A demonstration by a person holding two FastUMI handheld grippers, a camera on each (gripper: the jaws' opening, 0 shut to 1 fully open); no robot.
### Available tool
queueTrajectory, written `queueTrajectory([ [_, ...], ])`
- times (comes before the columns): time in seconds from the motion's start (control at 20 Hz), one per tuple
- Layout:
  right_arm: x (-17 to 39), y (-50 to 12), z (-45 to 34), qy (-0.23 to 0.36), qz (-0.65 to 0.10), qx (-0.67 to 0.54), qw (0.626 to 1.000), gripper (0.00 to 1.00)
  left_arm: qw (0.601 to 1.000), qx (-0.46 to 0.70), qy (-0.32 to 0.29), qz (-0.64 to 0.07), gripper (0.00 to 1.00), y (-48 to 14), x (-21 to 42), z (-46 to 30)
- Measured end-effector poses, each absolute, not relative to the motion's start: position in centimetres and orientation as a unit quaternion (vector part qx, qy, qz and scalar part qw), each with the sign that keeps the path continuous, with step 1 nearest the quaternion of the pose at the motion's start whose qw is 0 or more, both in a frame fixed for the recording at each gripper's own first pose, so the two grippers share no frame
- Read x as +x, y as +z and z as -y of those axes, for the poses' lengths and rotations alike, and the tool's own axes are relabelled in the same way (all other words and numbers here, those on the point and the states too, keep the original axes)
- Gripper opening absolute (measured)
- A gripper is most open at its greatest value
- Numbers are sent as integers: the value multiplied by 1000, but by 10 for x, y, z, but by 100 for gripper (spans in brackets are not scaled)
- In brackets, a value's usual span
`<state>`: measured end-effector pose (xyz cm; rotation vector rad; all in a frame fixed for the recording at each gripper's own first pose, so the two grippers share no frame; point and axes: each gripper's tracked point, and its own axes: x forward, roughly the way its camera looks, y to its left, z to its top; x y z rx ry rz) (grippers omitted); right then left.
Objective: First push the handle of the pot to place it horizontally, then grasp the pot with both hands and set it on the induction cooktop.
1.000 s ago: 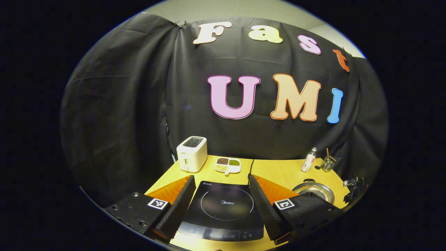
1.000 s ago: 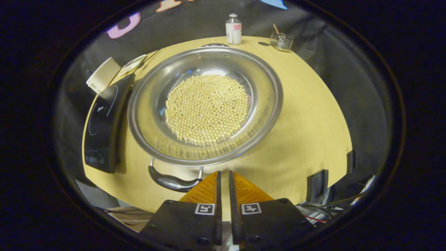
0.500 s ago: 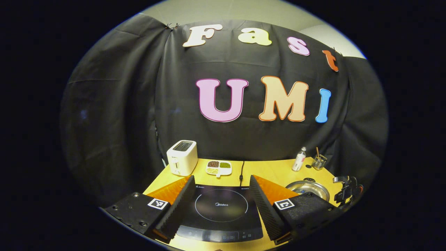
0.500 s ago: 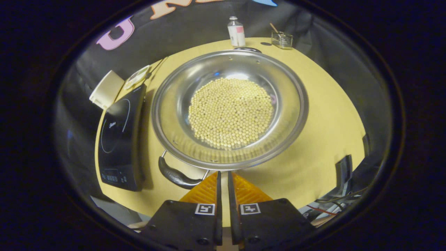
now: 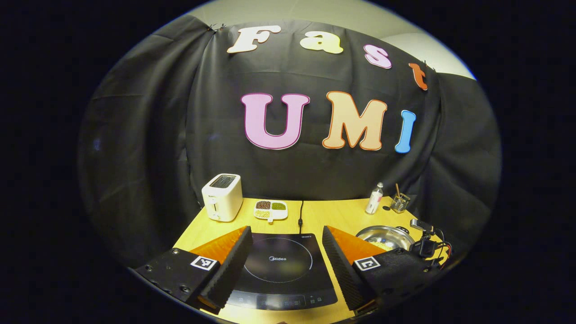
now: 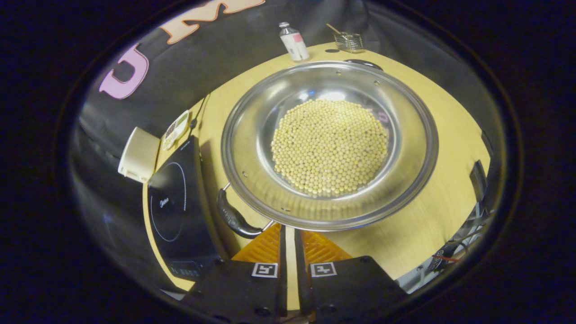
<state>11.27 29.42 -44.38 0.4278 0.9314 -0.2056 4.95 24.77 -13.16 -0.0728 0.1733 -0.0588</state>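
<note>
Yellow wooden bench (image 6: 405,234) carries black induction cooktop (image 6: 180,216). Just beside it, steel pot (image 6: 418,148), shiny, wide-rimmed, holds pale round beans (image 6: 330,146); black handle (image 6: 231,220) at near-left rim. Left claw (image 5: 285,265) spread above cooktop; right claw (image 6: 289,252) nearly pressed together, gripping nothing, just below pot rim.

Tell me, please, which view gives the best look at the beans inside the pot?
The right gripper view: it looks down into the pot, so the whole layer of pale beans on its bottom shows. The left gripper view catches the pot low and far off, with just a sliver of beans behind its rim.
</note>
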Motion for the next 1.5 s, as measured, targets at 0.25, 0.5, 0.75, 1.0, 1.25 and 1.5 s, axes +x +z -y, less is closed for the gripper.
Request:
queueTrajectory([
  [0.25, 129, -440, -319, -134, -416, 222, 872, 12, 994, -38, -30, -94, 95, -139, 52, -258],
  [0.5, 147, -426, -335, -139, -396, 225, 879, 12, 993, -49, -35, -106, 95, -153, 55, -267],
  [0.75, 155, -421, -343, -141, -392, 216, 883, 12, 991, -63, -29, -113, 95, -165, 53, -277],
  [1.0, 148, -414, -350, -117, -391, 192, 892, 12, 990, -76, -18, -117, 96, -173, 45, -285],
  [1.25, 129, -397, -354, -69, -385, 175, 903, 24, 991, -69, -18, -116, 95, -175, 40, -285],
  [1.5, 103, -371, -334, -33, -368, 163, 915, 29, 989, -69, -19, -131, 95, -185, 31, -279],
])
